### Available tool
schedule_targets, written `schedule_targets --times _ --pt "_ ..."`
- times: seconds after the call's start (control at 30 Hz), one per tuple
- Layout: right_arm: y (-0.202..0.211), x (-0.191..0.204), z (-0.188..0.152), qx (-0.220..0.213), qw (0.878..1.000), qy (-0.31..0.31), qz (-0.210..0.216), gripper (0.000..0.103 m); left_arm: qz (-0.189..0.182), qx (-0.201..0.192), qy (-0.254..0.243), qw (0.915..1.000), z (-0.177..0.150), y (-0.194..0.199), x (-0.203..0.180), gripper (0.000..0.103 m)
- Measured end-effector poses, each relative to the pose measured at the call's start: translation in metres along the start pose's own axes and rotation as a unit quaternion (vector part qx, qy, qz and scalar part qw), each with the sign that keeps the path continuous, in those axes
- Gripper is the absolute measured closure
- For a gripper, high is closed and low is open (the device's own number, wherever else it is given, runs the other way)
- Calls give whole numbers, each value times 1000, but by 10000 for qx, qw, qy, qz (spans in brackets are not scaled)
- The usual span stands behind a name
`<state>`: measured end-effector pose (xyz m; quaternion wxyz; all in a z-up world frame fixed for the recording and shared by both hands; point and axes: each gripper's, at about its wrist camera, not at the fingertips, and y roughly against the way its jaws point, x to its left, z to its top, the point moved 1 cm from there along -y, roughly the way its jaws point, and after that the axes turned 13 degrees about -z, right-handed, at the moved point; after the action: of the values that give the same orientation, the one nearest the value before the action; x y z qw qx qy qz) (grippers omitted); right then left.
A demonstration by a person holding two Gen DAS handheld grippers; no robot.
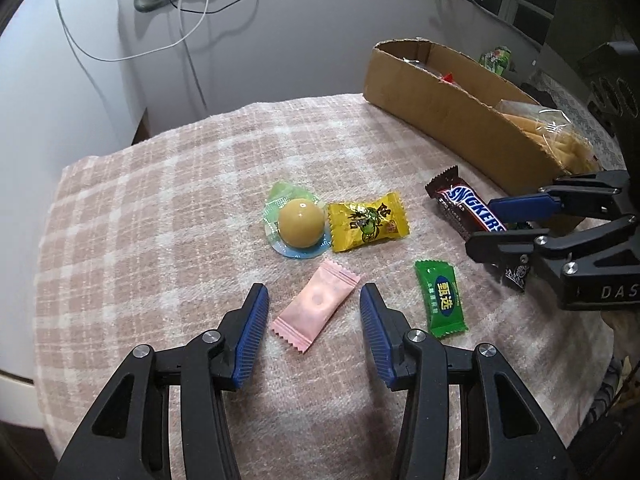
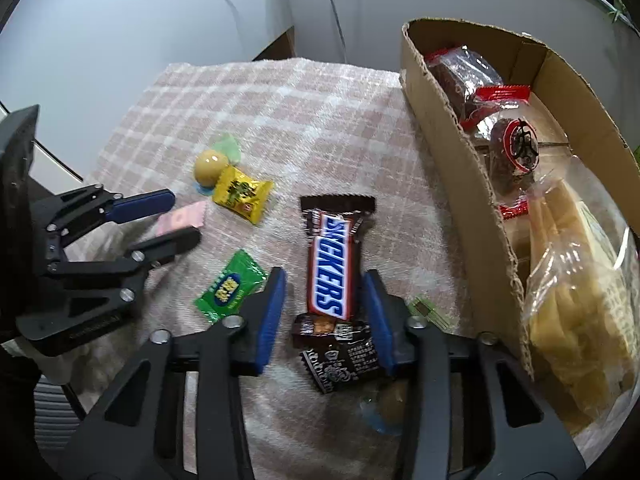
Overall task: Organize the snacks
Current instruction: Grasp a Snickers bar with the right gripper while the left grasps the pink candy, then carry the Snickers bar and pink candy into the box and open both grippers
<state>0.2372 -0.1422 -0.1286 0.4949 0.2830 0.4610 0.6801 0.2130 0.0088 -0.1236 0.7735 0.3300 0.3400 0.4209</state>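
Observation:
My left gripper (image 1: 314, 298) is open with its jaws on either side of a pink candy packet (image 1: 316, 307) lying on the checked cloth (image 1: 160, 208). My right gripper (image 2: 325, 280) is open around a Snickers bar (image 2: 332, 256) that lies flat on the cloth; it also shows in the left wrist view (image 1: 486, 222). A yellow candy packet (image 1: 368, 221), a yellow jelly cup (image 1: 300, 222) and a green candy packet (image 1: 440, 298) lie between them. A cardboard box (image 2: 452, 152) to the right holds wrapped snacks.
The box holds red-wrapped dark cakes (image 2: 468, 76) and a clear bag of yellow wafers (image 2: 576, 300). A small jelly cup (image 2: 386, 410) lies under my right gripper. White and black cables (image 1: 184, 12) hang on the wall behind. The cloth's edge drops off at the left.

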Motion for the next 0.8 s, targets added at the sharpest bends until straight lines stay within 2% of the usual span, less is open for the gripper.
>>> schedule_targets --times 0.03,0.1,0.23,0.8 --pt "0 -1 0 -28 10000 -3 -18 72 24 -14 1 10000 0 0 0 61" --pt "1 -2 0 -29 10000 -3 4 72 57 -18 -6 10000 -1 1 -1 72" --pt "2 -2 -1 -43 10000 -25 54 72 120 -53 34 9999 -3 2 0 83" --pt "36 0 -8 -497 9983 9 299 73 79 -343 309 9989 -12 25 1 85"
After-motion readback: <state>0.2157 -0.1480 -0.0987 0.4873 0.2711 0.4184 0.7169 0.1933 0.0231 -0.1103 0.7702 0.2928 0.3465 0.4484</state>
